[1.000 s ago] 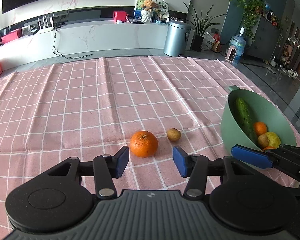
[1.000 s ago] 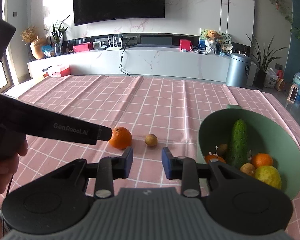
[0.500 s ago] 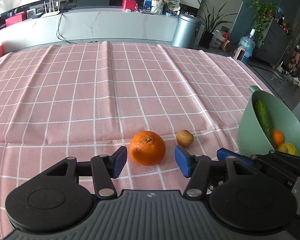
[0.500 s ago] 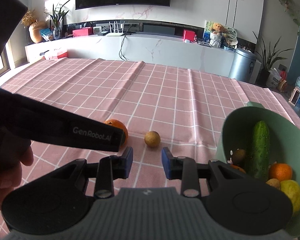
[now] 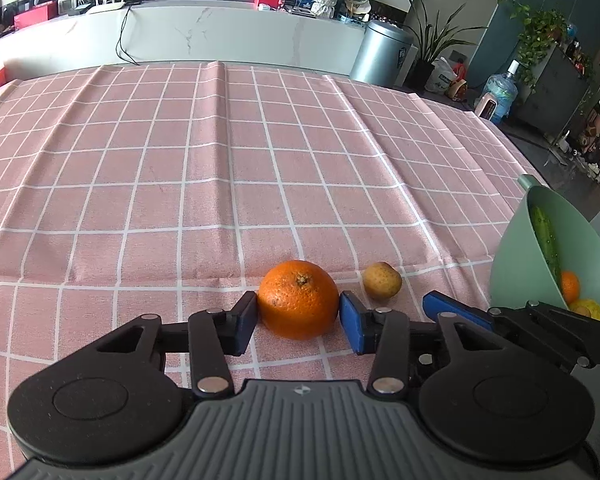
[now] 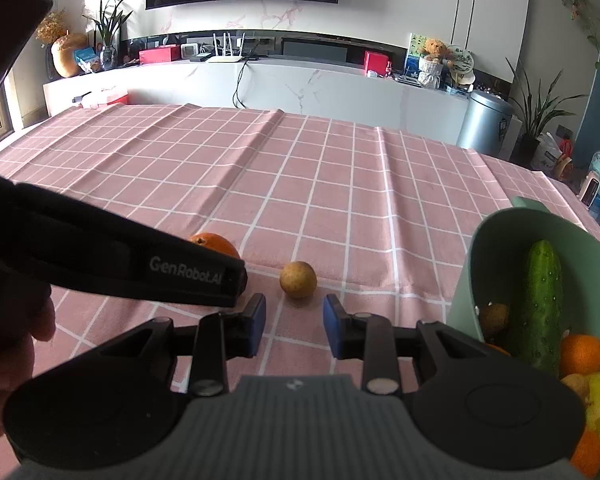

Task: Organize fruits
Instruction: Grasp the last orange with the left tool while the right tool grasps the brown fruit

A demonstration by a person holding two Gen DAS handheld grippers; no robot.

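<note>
An orange lies on the pink checked tablecloth, right between the blue pads of my left gripper. The jaws are closing on it, and both pads touch its sides. A small brown fruit sits just to its right. In the right wrist view that brown fruit lies just ahead of my right gripper, which stands open with a narrow gap and nothing in it. The left gripper's black finger hides most of the orange. A tilted green bowl at the right holds a cucumber and several fruits.
The right gripper's blue finger reaches in between the brown fruit and the bowl. A person's hand shows at the left edge. Beyond the table stand a white counter and a metal bin.
My left gripper sank and moved forward until the orange came between its pads, and the jaws narrowed onto it. My right gripper came closer to the brown fruit, its gap unchanged.
</note>
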